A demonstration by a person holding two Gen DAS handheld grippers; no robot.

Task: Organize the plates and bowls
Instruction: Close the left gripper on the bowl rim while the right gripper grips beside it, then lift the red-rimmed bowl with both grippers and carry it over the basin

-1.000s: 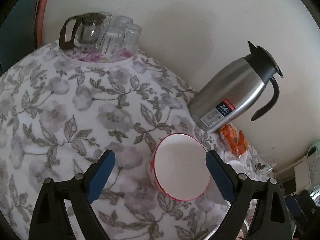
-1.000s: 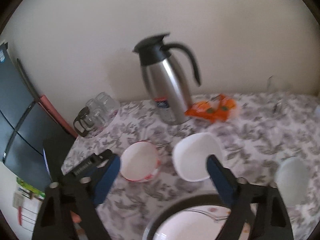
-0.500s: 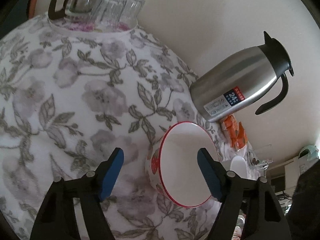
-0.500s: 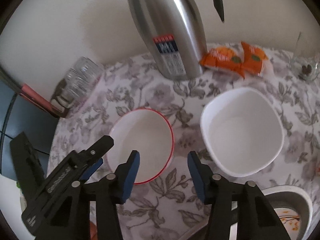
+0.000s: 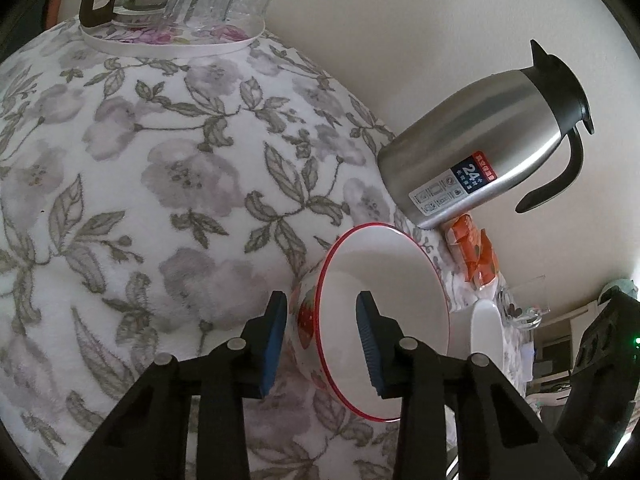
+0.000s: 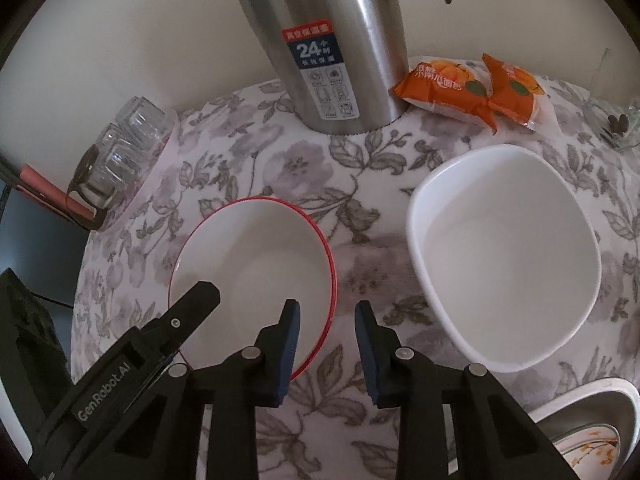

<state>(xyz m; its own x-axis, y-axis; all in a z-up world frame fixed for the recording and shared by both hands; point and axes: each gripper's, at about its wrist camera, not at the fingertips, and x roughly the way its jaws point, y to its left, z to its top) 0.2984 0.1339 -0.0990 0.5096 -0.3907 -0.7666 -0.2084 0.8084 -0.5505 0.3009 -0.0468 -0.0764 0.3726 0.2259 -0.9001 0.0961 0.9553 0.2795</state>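
Left wrist view showed your left gripper (image 5: 322, 334) straddling the near wall of the red-rimmed bowl (image 5: 384, 300): one pad was outside by the strawberry print, one inside. The jaws were closing, but a gap still showed on both sides, so nothing was gripped yet. The bowl stood on the flowered tablecloth (image 5: 160, 184), just in front of the steel thermos (image 5: 480, 160).

Moving right, your right gripper (image 6: 327, 334) straddled the opposite edge of the same bowl, with one pad over the inside and one over the cloth. It was closing too and held nothing. Further right stood the white square bowl (image 6: 504, 256), apart from the first one.

I judge the bowl to be glazed ceramic: stiff, rather heavy, slippery and breakable. You should pinch the wall deep below the rim, not the lip only.
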